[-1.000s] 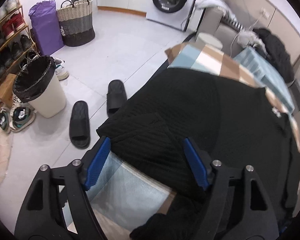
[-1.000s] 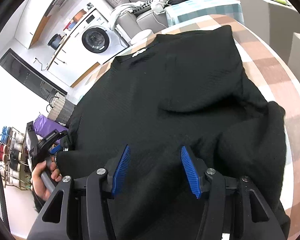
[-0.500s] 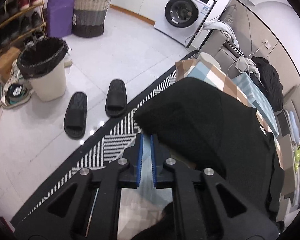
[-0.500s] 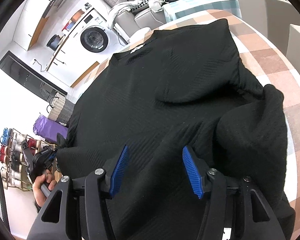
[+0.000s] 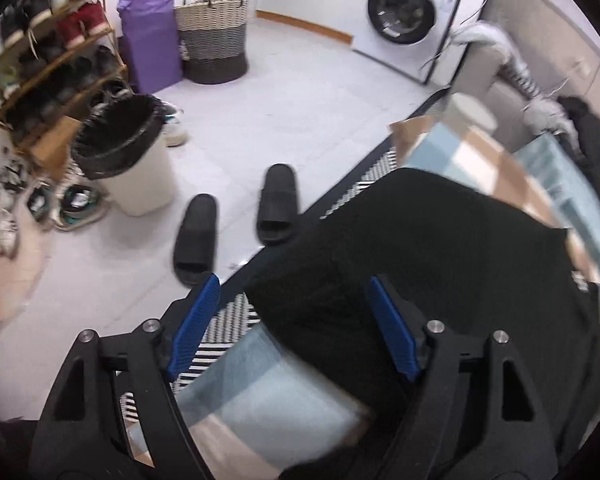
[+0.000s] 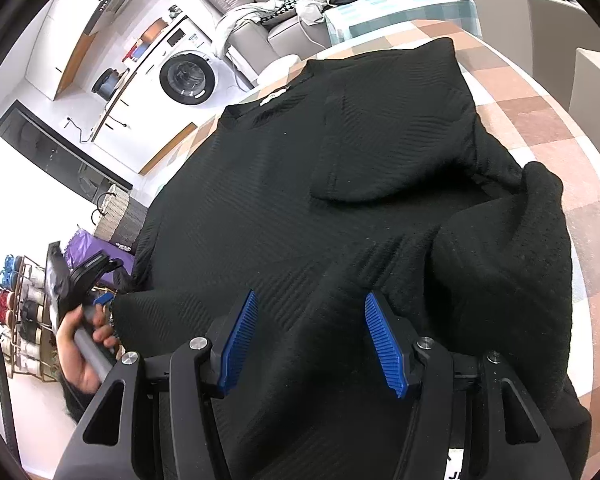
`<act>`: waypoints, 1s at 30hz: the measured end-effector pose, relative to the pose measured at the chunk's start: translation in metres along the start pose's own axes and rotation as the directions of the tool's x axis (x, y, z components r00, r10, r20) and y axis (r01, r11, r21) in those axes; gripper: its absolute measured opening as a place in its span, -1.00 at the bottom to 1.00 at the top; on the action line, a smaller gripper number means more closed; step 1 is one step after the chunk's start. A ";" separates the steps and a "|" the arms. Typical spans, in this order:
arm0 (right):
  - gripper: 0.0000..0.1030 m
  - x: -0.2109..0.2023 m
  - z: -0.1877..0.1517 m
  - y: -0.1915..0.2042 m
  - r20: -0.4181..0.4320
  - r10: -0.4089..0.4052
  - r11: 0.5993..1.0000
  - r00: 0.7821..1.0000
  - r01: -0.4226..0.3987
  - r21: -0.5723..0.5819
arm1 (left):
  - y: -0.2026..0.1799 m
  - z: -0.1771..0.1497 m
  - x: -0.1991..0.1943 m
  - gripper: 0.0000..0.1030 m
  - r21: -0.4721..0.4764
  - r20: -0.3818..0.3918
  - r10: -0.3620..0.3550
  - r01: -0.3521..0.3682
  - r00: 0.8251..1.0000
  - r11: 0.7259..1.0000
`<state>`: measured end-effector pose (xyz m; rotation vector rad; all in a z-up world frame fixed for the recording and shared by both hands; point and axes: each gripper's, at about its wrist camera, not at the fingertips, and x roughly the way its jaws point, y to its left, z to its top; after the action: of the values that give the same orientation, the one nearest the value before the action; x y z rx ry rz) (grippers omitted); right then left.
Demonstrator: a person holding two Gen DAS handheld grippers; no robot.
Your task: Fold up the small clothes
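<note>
Black sweater lies spread on our checked desk; left gripper jaws are opening, right gripper jaws stand apart, neither pressing it.

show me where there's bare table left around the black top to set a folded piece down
Bare checked tablecloth lies right of the black top, up to the table rim. A smaller bare patch sits at its near left corner, under the opening left gripper. The middle is fully covered.

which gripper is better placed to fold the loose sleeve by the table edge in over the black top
Left, probably. The left gripper hangs over that sleeve at the edge, jaws opening, its pads off the cloth. The right gripper sits open over the middle of the black top.
</note>
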<state>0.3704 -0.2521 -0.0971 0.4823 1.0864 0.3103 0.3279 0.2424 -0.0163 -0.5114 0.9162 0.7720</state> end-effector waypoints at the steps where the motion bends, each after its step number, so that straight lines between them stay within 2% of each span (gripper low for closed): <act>1: 0.11 0.001 0.000 -0.001 -0.003 -0.003 1.000 1.000 0.003 0.003 | -0.004 0.001 0.006 0.45 0.015 -0.014 0.023 -0.023 1.000 1.000; 2: 0.11 0.003 0.000 -0.002 -0.007 -0.003 1.000 1.000 0.003 0.004 | -0.006 0.002 0.011 0.45 0.022 -0.034 0.042 -0.041 0.999 0.999; 4: 0.11 0.004 0.000 -0.002 -0.012 -0.006 1.000 1.000 0.006 0.003 | 0.002 -0.002 0.014 0.45 0.005 -0.061 0.029 -0.029 0.998 1.000; 7: 0.11 0.004 0.000 -0.001 -0.008 -0.008 1.000 1.000 0.008 -0.002 | 0.021 -0.013 0.006 0.45 -0.029 -0.042 0.006 -0.007 0.999 1.000; 9: 0.11 0.005 0.000 0.000 -0.009 -0.005 1.000 1.000 0.005 -0.005 | 0.040 -0.022 0.002 0.45 -0.063 -0.058 -0.029 0.025 0.998 0.998; 11: 0.11 0.008 0.000 0.003 -0.011 0.004 1.000 1.000 -0.004 -0.009 | 0.059 -0.031 0.000 0.40 -0.119 -0.078 -0.097 0.087 0.992 0.989; 13: 0.14 0.012 -0.001 0.005 -0.019 0.009 1.000 1.000 -0.009 -0.014 | 0.074 -0.035 0.002 0.26 -0.159 -0.076 -0.150 0.136 0.986 0.978; 15: 0.15 0.014 -0.002 0.007 -0.027 0.011 1.000 1.000 -0.012 -0.023 | 0.081 -0.037 0.002 -0.04 -0.189 -0.083 -0.204 0.185 0.975 0.964; 17: 0.15 0.013 -0.003 0.008 -0.026 0.015 0.999 1.000 -0.016 -0.028 | 0.085 -0.037 0.005 -0.17 -0.216 -0.093 -0.249 0.225 0.964 0.950; 23: 0.15 0.007 -0.006 0.004 -0.015 0.009 1.000 1.000 -0.010 -0.021 | 0.111 -0.048 0.006 -0.16 -0.321 -0.121 -0.334 0.281 0.935 0.904; 28: 0.15 0.010 -0.007 0.003 -0.026 0.006 1.000 1.000 -0.006 -0.015 | 0.134 -0.060 -0.006 -0.05 -0.378 -0.121 -0.398 0.328 0.910 0.866; 30: 0.15 0.011 -0.008 0.005 -0.028 0.011 1.000 1.000 -0.012 -0.018 | 0.140 -0.065 -0.014 -0.03 -0.386 -0.117 -0.410 0.339 0.904 0.858</act>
<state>0.3682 -0.2411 -0.1061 0.4692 1.1070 0.3377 0.1812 0.2807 -0.0486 -1.0739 0.8199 0.5319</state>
